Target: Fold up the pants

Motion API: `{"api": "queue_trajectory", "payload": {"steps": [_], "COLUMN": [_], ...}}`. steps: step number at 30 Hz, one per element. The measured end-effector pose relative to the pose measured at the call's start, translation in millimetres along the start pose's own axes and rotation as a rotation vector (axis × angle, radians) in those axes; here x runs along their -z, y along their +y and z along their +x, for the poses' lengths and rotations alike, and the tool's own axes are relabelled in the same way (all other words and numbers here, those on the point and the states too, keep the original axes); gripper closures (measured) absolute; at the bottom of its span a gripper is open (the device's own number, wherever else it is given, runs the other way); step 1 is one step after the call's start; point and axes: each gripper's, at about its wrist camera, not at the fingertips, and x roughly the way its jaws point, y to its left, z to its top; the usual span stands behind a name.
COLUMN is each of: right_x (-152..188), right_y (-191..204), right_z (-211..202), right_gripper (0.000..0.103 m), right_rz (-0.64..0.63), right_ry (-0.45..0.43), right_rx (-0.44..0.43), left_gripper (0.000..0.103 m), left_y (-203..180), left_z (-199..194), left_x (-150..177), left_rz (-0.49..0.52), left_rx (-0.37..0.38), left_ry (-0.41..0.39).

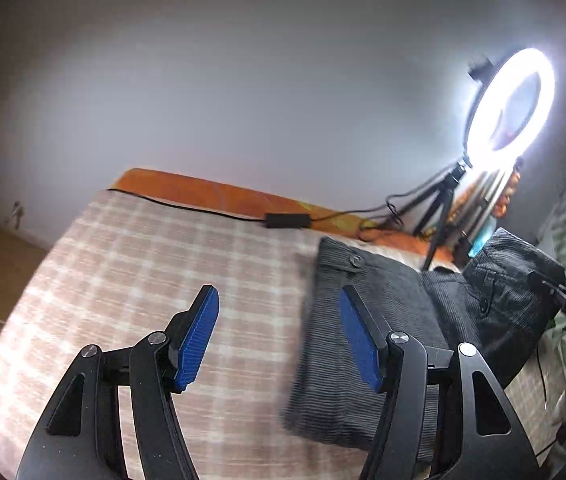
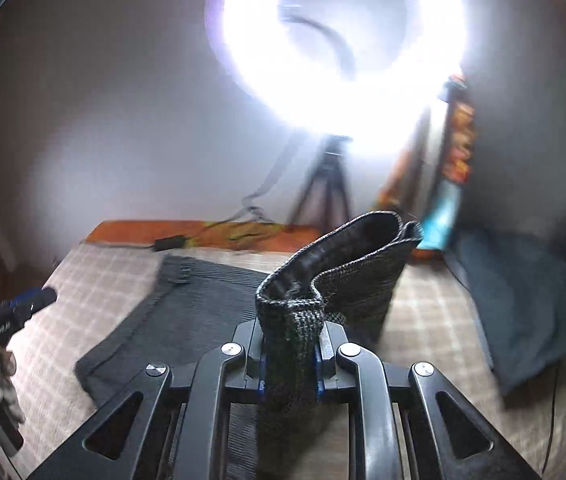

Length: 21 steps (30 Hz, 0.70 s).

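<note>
Dark grey corduroy pants [image 1: 367, 320] lie on a checked pink-and-white bedspread [image 1: 143, 272]. My left gripper [image 1: 279, 336] is open and empty, its blue pads spread just left of the pants' edge. My right gripper [image 2: 289, 376] is shut on a bunched fold of the pants [image 2: 339, 276] and holds it lifted above the bed. The rest of the pants [image 2: 187, 312] lies flat to the left. In the left wrist view the right gripper [image 1: 539, 280] shows at the far right, holding the raised fabric. The left gripper [image 2: 45, 296] shows at the left edge of the right wrist view.
A lit ring light [image 1: 511, 104] on a black tripod [image 1: 439, 220] stands at the bed's far right, with a cable and power box [image 1: 287, 220] along the orange far edge. A dark blue cloth [image 2: 523, 300] lies at the right. A wall is behind.
</note>
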Motion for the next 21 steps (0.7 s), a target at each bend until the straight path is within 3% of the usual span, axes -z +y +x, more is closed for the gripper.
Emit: {"api": "queue_trajectory", "payload": {"steps": [7,14,21], "right_x": [4.4,32.4,55.6], "right_y": [91.7,172.0,200.5], "right_z": [28.6,72.8,96.2], "right_gripper": [0.09,0.094,0.094], "right_rz": [-0.183,-0.342,-0.388], "right_ry": [0.04,0.141,0.192], "right_rx": [-0.068,-0.15,-0.175], "left_gripper": [0.042,0.042,0.042], "left_y": [29.2,46.9,53.3], "left_z": [-10.5,-19.6,-23.7], "left_x": [-4.1,-4.4,-3.3], "left_rz": [-0.055,-0.079,-0.075], "left_rx": [-0.039,-0.067,-0.081], "left_ry": [-0.029,-0.045,-0.043]}}
